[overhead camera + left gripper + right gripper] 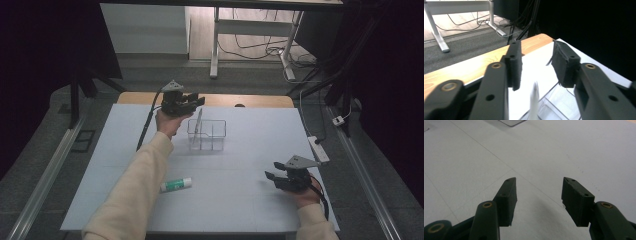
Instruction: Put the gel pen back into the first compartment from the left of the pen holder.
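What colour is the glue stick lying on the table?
The glue stick is white with a green label, clearest in the high view.

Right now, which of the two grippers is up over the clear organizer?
The left gripper, held raised over the clear organizer with a thin pen standing in it; the right gripper sits low over bare table, well away.

The left tongs [536, 67] stand parted, nothing pressed between their black pads [517, 67]. Below the gap, at the frame's bottom centre, a blurred pale slender object [534, 102] rises from a clear plastic organizer [554, 105]. The white counter [534, 65], wood-edged, runs toward the upper right.
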Available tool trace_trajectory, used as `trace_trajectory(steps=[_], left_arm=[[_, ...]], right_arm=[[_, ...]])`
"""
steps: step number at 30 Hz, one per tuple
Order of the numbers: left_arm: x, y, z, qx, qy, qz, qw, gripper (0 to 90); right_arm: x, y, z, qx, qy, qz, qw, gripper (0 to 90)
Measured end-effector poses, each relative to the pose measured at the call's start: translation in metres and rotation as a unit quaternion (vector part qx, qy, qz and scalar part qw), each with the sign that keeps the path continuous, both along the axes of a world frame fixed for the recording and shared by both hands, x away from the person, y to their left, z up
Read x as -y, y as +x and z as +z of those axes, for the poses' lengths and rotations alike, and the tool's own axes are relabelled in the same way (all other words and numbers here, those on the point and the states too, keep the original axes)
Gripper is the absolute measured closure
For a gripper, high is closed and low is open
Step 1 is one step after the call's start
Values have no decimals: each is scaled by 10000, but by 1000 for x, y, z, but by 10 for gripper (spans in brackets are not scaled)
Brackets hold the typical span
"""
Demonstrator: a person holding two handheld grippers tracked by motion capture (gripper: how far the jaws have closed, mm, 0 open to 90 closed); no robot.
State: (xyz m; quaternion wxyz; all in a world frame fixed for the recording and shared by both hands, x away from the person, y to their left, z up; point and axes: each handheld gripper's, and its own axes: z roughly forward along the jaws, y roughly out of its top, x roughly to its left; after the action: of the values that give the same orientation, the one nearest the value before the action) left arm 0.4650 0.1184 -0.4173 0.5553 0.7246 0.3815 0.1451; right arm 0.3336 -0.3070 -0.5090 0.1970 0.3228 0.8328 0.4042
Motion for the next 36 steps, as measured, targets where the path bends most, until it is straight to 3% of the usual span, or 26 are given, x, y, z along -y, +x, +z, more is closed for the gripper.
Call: trace_trajectory(steps=[7,13,21,28,36], left_arm=[[-5,-7,2,-116,107,-116,9998,487],[-9,-16,5,-36,366,-152,9992,454],[-22,-27,3,-61,366,-178,9992,442],[-31,-43,-3,-32,453,-256,9986,440],[-45,-70,-2,87,750,-384,9964,436]], right_arm=[[0,0,1,21,0,-6,10000,451],[1,-1,1,28,-4,-20,10000,450],[0,-1,1,24,-8,-27,10000,449],[1,-1,2,32,8,-24,10000,449],[1,-1,2,33,-15,-25,10000,449]])
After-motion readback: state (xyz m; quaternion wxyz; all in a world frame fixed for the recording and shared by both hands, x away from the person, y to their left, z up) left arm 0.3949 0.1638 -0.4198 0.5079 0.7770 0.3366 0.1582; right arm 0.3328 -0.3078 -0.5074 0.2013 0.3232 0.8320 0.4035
